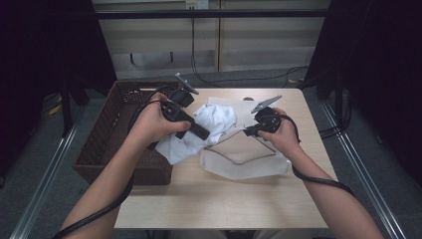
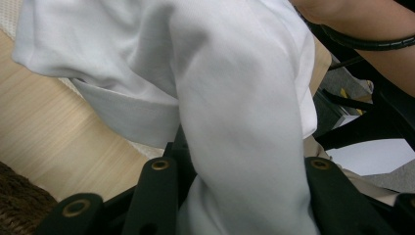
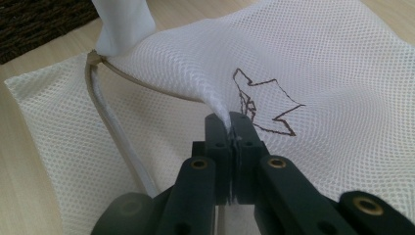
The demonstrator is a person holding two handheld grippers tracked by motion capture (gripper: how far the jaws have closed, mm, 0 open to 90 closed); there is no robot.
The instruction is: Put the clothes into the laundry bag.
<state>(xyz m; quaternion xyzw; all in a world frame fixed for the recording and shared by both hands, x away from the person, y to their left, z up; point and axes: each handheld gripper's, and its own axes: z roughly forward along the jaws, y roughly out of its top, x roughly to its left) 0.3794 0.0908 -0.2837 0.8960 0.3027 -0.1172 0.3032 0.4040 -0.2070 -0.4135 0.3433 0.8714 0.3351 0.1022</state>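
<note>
**Desk:** High view, what is in hand?

**Reporter:** White garment bunched at the mouth of the mesh laundry bag on the counter, wicker basket left of the bag. Left claw clamps the cloth; right claw, jaws pinched tight, lifts the bag's top layer.

**Desk:** Progress?

**Reporter:** Early, by the look of it. The mouth is held open, but most of the garment sits outside; stuffing and closing remain.

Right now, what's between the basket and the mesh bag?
The white cloth, clamped in the left gripper, hangs between the basket and the mesh bag, over bare table. High view shows it.
</note>
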